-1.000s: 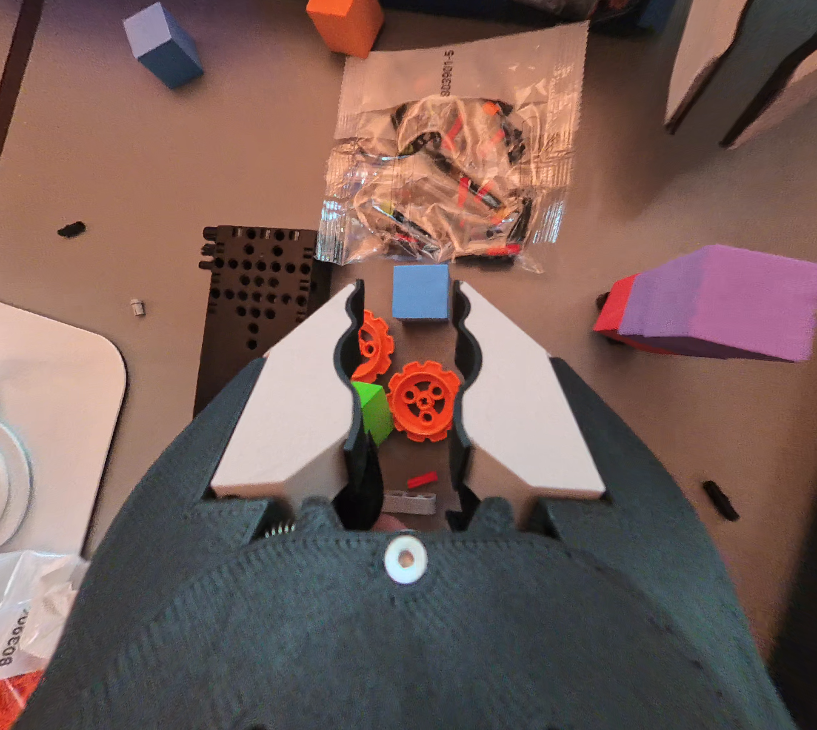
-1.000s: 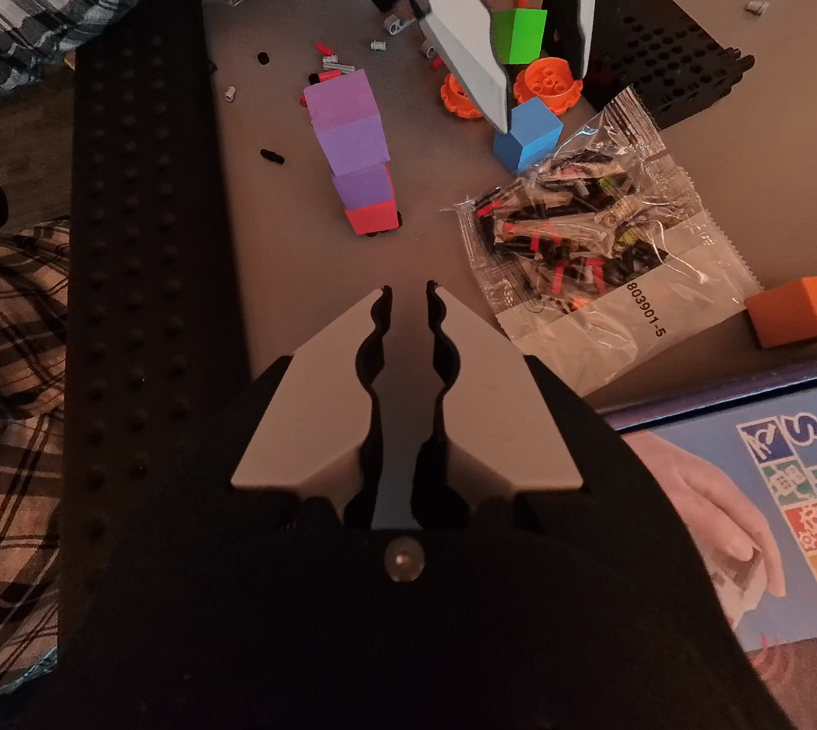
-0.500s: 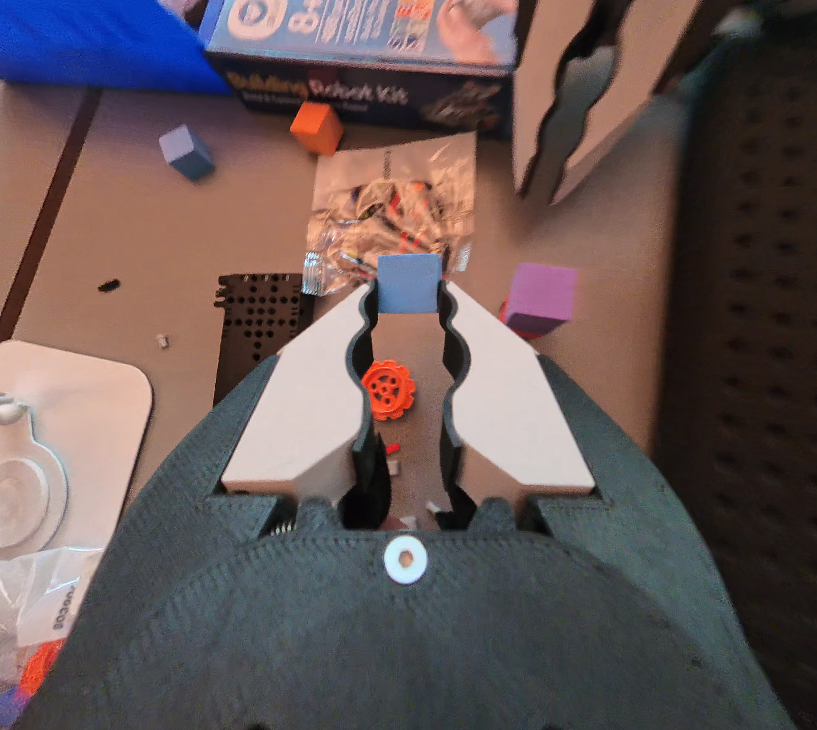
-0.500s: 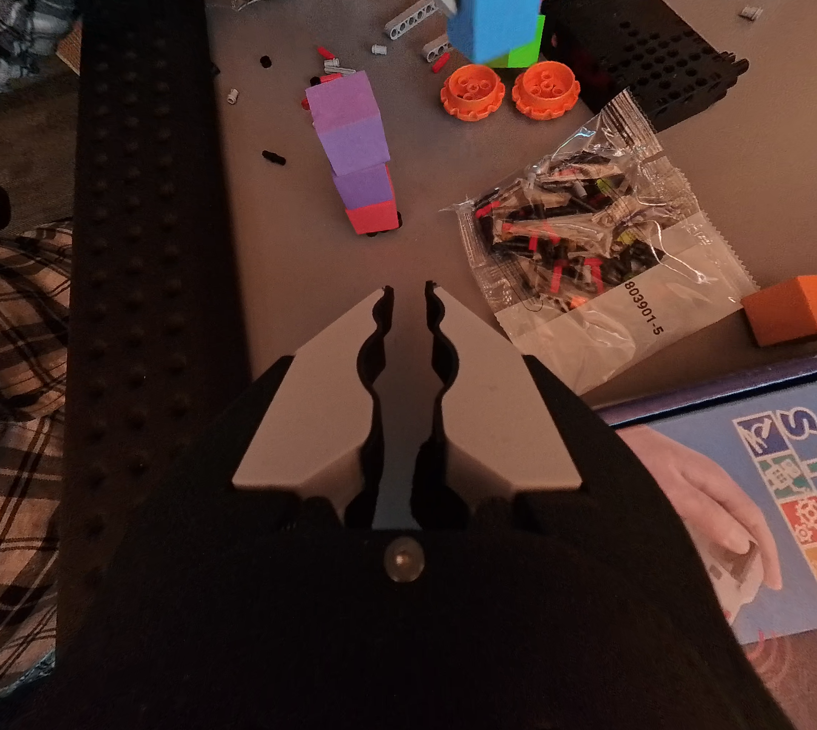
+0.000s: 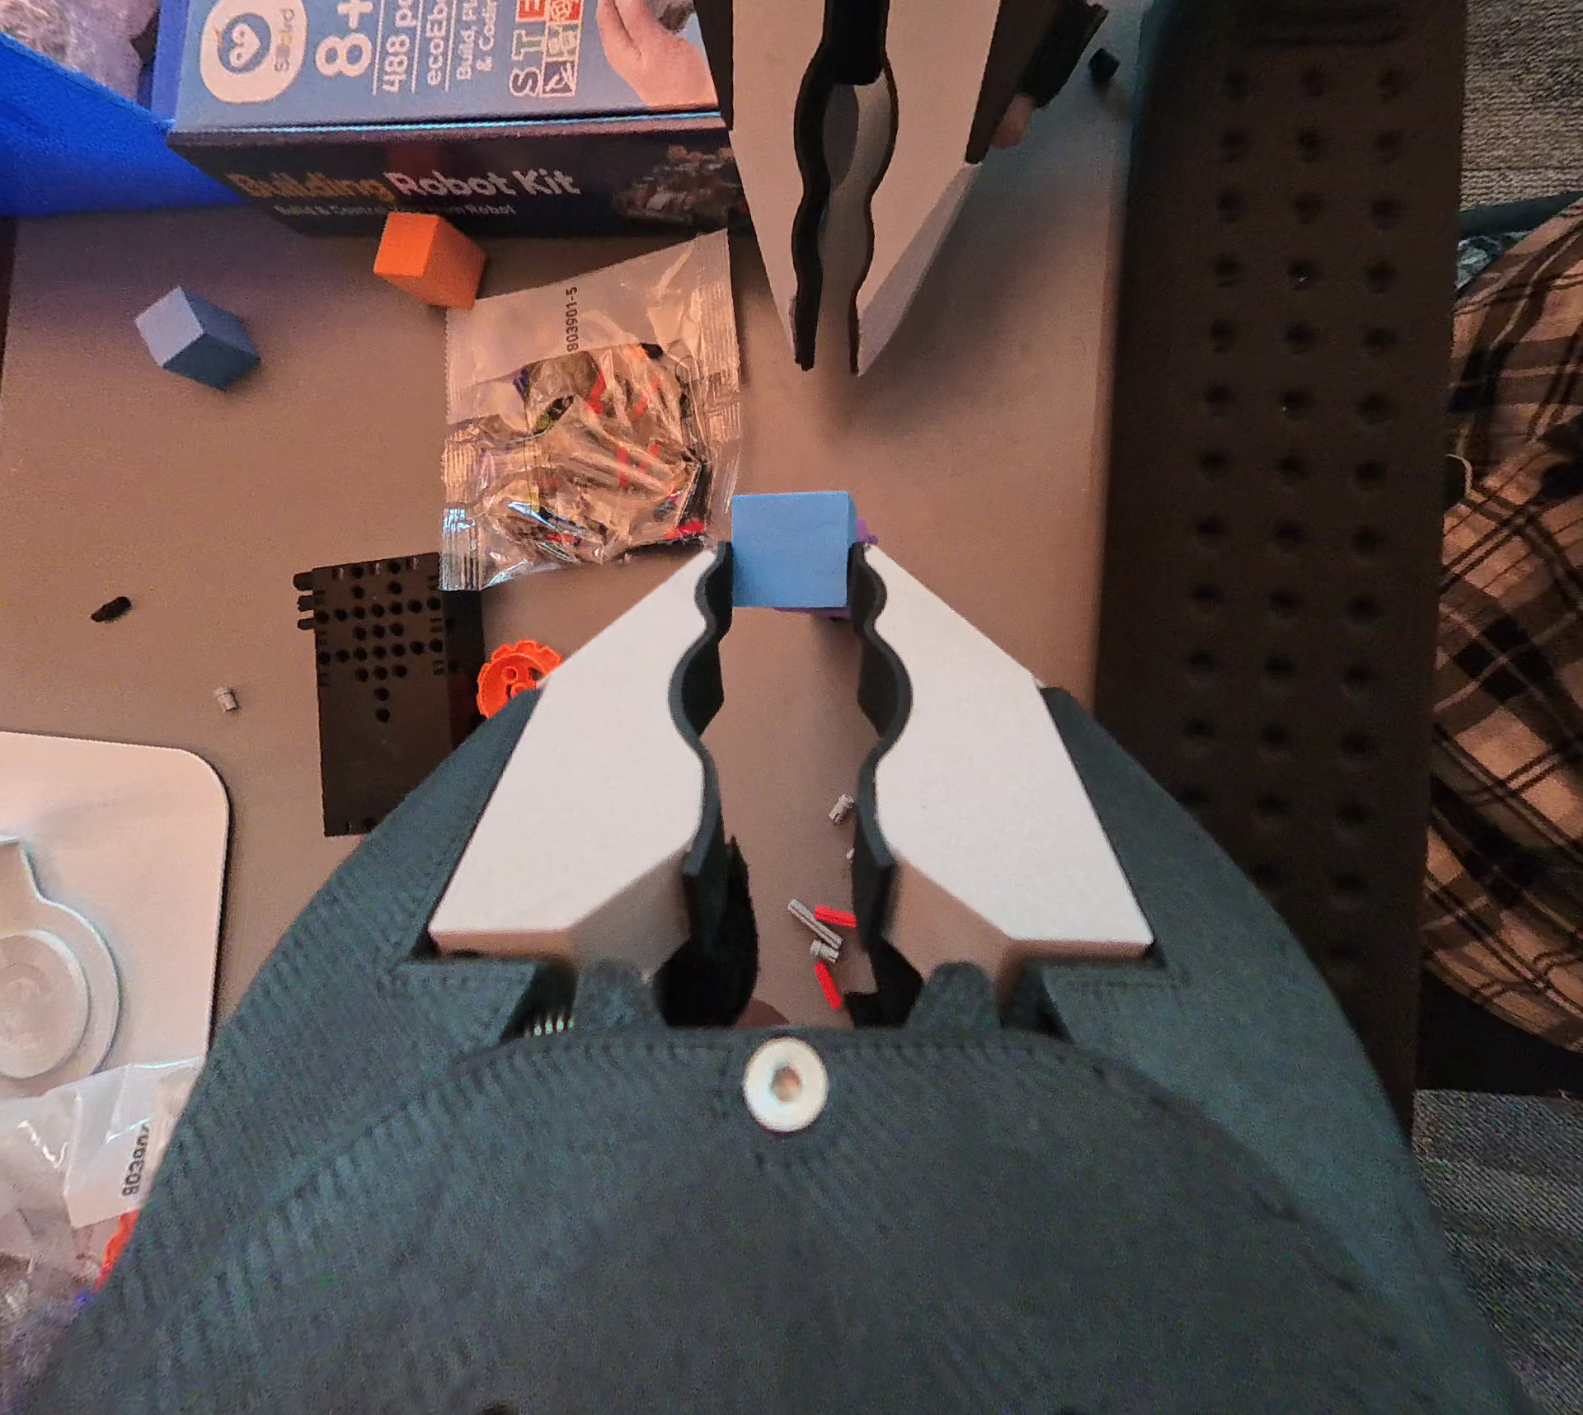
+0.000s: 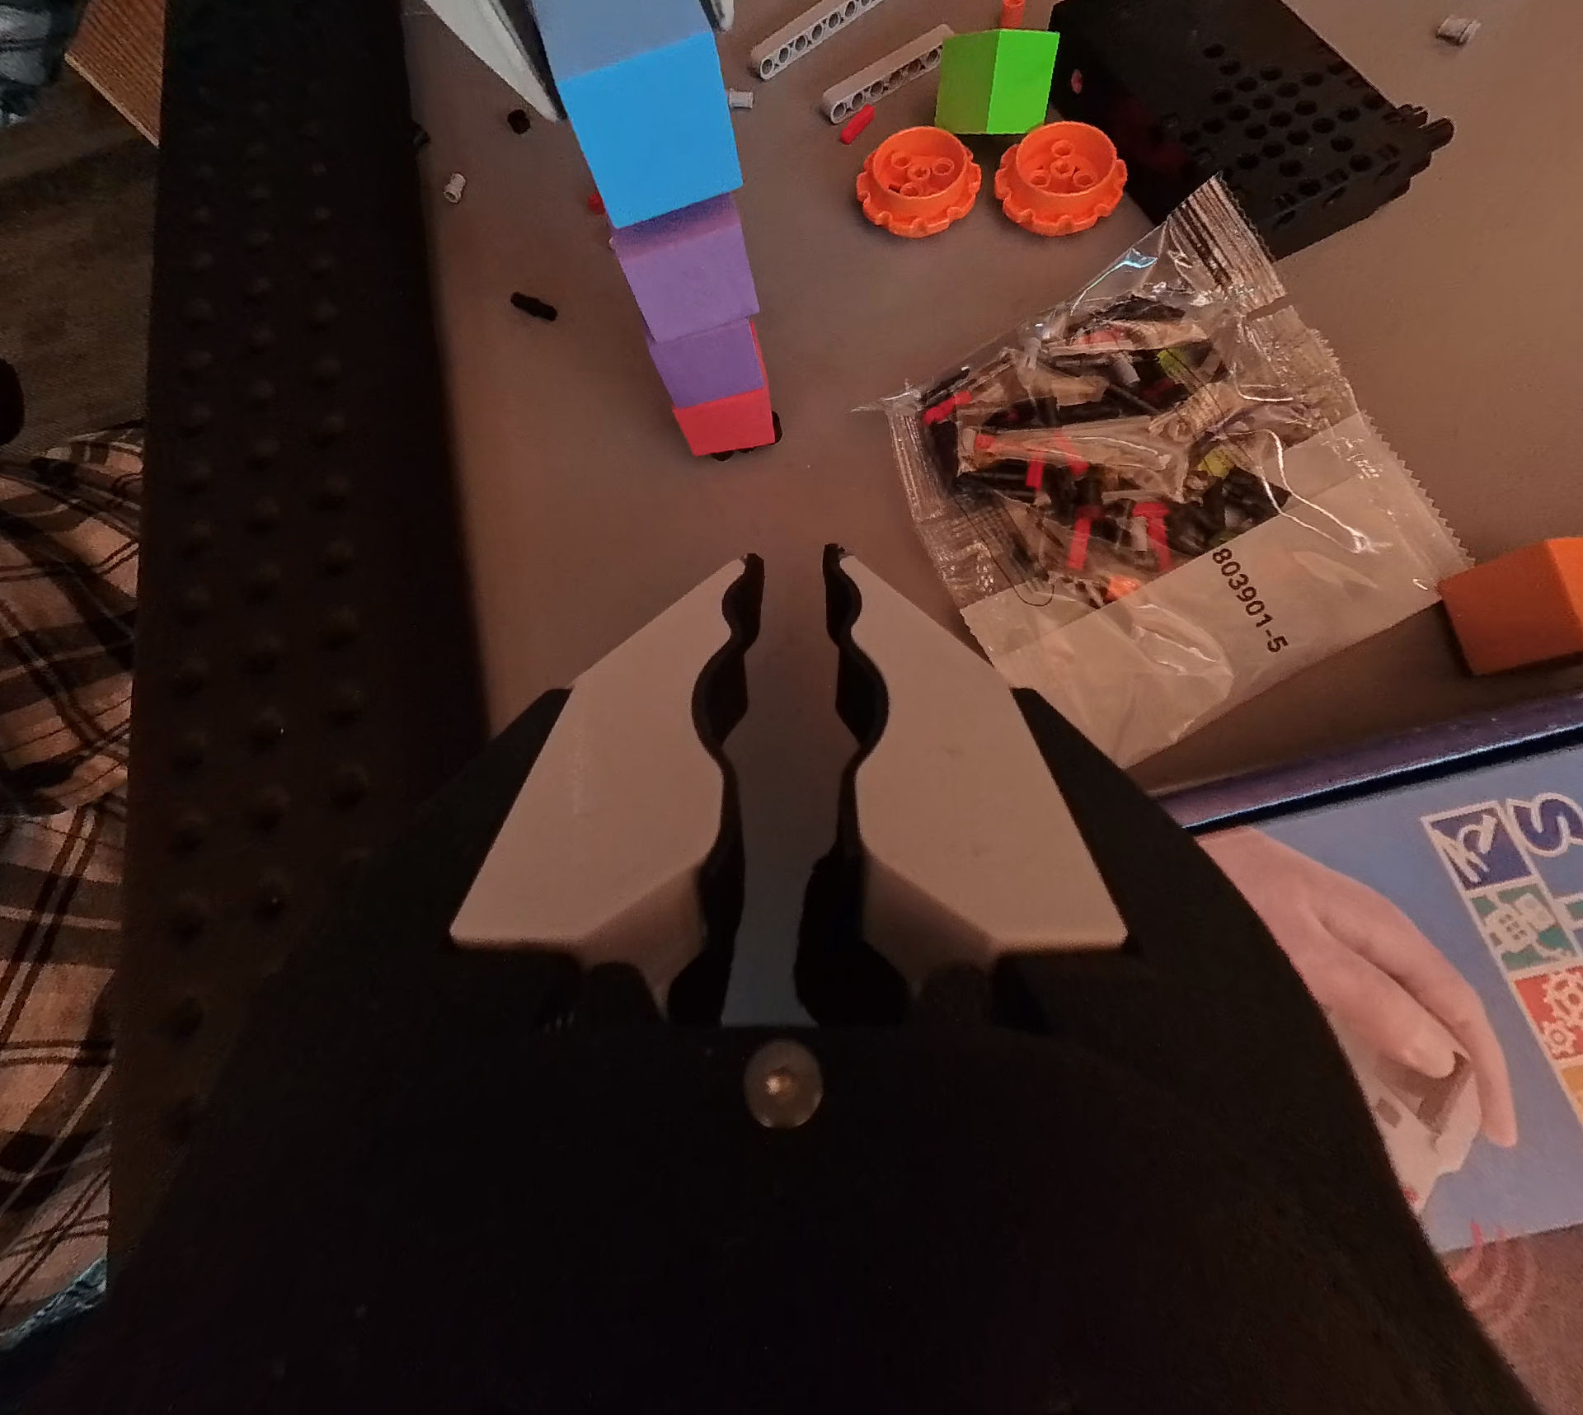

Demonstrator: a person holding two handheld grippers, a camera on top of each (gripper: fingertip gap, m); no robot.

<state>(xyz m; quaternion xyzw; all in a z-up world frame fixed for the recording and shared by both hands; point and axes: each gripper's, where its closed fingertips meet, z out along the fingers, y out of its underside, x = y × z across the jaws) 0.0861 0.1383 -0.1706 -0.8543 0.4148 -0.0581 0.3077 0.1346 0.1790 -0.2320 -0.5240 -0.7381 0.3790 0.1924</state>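
Left wrist view: the left claw (image 5: 790, 560) is clenched on a blue cube (image 5: 790, 550), pinched at the very tips so its top face stays flat.
Cube's place: in the right wrist view the blue cube (image 6: 647, 106) sits atop a leaning stack of two purple cubes (image 6: 695, 311) on a red cube (image 6: 726, 421); whether it rests on the purple or hangs just above, I cannot tell.
Why so held: judging by the lean, the tip-grip keeps the fingers off the stack below.
Right claw: the right claw (image 6: 792, 560) is slightly parted and grasps nothing, poised over bare desk (image 6: 600, 517) near the stack's foot.
Around: a clear bag of small parts (image 6: 1114, 466) lies just beside; two orange gears (image 6: 989, 179), a green cube (image 6: 994, 80) and a black perforated block (image 6: 1242, 114) lie farther off.
Only one view shows: the left view hides all but a purple sliver of the stack, yet shows a second blue cube (image 5: 195, 339); both show an orange block (image 5: 428, 258) beside a printed box (image 5: 445, 89).
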